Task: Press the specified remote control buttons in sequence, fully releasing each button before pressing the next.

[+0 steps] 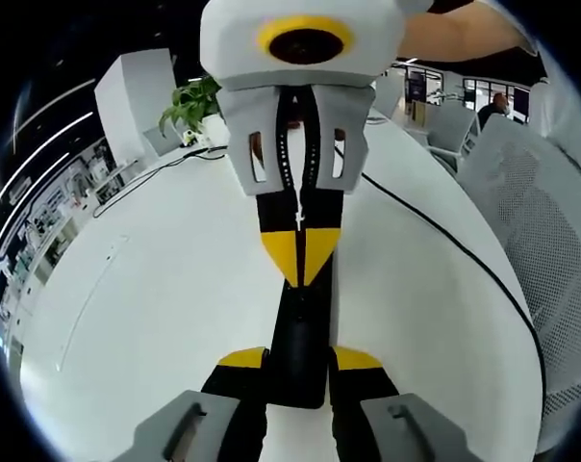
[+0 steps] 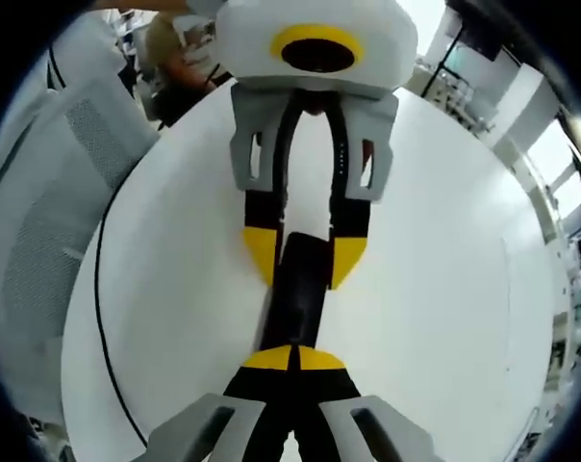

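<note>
Your left gripper (image 1: 298,364) clamps the near end of the black remote (image 1: 300,337), jaws on both its sides. Your right gripper (image 2: 296,359) has jaws pinched together, tips touching, down on the remote's top at the opposite end; can't tell which button. The remote lies flat on the white round table (image 1: 156,289), mid-surface. A black cable (image 1: 464,252) runs along the table's edge, w/ a mesh chair (image 1: 550,250) beside it and a potted plant (image 1: 189,104) at the far side.
</note>
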Demonstrator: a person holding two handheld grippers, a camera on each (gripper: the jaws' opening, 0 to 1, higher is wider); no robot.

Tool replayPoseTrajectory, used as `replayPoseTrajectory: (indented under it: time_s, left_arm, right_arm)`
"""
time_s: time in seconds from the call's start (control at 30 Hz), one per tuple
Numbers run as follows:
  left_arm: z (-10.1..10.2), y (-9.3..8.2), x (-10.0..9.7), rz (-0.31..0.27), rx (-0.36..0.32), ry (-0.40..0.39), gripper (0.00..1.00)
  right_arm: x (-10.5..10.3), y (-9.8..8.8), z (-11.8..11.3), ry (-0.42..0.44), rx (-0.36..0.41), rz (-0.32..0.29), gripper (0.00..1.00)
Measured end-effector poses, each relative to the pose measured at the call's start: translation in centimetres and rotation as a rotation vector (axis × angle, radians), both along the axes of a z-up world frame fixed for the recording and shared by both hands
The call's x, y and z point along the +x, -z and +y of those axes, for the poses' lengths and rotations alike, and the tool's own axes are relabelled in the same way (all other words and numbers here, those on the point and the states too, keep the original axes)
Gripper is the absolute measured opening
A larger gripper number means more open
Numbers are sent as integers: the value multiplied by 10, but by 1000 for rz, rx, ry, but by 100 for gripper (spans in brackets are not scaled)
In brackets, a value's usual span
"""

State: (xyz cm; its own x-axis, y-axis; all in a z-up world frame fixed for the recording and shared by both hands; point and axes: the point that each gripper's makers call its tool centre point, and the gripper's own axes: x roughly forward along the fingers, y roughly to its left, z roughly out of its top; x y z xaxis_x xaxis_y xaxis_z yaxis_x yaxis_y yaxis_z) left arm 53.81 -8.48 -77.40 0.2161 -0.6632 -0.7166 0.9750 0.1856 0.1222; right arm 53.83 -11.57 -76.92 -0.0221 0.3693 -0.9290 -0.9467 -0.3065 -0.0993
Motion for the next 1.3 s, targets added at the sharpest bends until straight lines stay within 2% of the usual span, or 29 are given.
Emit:
replayPoseTrajectory:
  time_s: [0.13, 0.7, 1.1, 1.3]
  left_arm:
    - [0, 0, 0, -1, 2, -7, 23]
    - [-1, 0, 0, 5, 3, 2, 23]
    - [-1, 0, 0, 6, 8, 1, 23]
    - [-1, 0, 0, 6, 10, 0, 23]
  right_arm:
    - [-3, -9, 5, 4, 31, 3, 0]
    - [-2, -29, -1, 19, 42, -28, 0]
    - [-1, -54, 1, 23, 72, -63, 0]
    - [-3, -53, 3, 31, 79, -60, 0]
